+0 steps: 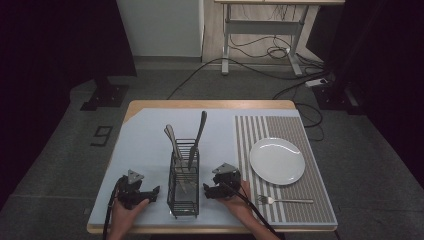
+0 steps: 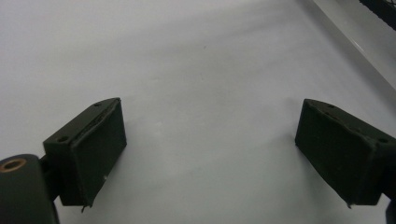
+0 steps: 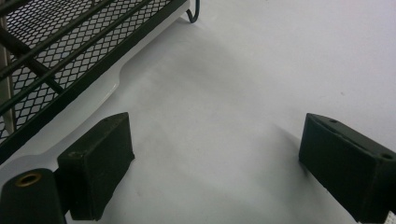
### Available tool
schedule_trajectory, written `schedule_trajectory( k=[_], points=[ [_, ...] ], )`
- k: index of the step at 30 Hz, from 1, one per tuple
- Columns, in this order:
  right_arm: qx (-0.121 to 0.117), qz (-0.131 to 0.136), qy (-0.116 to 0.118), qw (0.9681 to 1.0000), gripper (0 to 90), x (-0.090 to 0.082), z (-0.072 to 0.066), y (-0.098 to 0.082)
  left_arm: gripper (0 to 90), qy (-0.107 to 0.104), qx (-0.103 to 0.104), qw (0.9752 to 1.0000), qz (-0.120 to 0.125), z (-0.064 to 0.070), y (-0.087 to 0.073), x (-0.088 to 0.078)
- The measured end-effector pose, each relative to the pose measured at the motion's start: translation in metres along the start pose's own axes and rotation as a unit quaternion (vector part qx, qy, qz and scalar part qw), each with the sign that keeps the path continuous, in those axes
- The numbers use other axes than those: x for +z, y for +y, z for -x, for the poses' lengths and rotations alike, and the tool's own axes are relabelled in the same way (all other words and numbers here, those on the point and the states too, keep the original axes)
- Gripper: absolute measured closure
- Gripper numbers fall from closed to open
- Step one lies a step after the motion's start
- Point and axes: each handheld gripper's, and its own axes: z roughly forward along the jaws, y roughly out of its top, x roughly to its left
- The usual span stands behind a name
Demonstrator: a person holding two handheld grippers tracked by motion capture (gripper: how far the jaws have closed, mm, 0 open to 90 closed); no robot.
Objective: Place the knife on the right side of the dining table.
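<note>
My left gripper's fingers (image 2: 95,149) are spread wide with nothing between them, resting low over the pale blue mat (image 1: 145,145) on the tabletop (image 1: 210,104). From above, the left gripper (image 1: 150,193) sits just left of the wire cutlery rack (image 1: 183,182), which stands near the front edge and holds several utensils (image 1: 196,137) upright. The right gripper (image 1: 209,190) is just right of the rack, its fingers (image 3: 100,163) likewise released and empty; the rack's mesh wall is close by in the right gripper view. Further right, a fork (image 1: 284,200) lies on the striped placemat (image 1: 320,200) in front of a white plate (image 1: 277,160). I judge I'm between picks, laying out cutlery; next I'd lift a gripper toward a handle in the rack. Behind the tabletop are grey floor, loose cables (image 1: 260,47) and a desk frame (image 1: 262,30).
</note>
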Motion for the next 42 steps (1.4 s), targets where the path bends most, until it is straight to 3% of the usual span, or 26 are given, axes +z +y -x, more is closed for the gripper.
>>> schedule_trajectory(
  k=[11,13,16,21,37,42],
  points=[
    [0.002,0.002,-0.002,1.0,11.9,0.0,0.0,0.0,8.3,0.0,0.0,1.0,0.0,0.0,0.0,0.0],
    [0.021,0.015,-0.005,0.9997,13.8,-0.003,0.004,-0.001,8.3,0.0,0.0,1.0,0.0,0.0,0.0,0.0],
    [0.03,0.026,-0.007,0.9992,14.0,-0.006,0.006,0.0,8.3,0.0,0.0,1.0,0.0,0.0,0.0,0.0],
    [0.051,0.063,0.012,0.9966,15.7,-0.022,0.013,0.006,8.4,0.0,0.0,1.0,0.0,0.0,0.0,0.0],
    [0.078,0.115,0.053,0.9889,20.8,-0.051,0.025,0.029,8.4,0.0,-0.001,1.0,0.001,0.0,0.0,0.0],
    [0.077,0.126,0.056,0.9875,22.1,-0.055,0.024,0.035,8.4,0.0,-0.001,1.0,0.001,0.0,0.0,0.0]
  ],
)
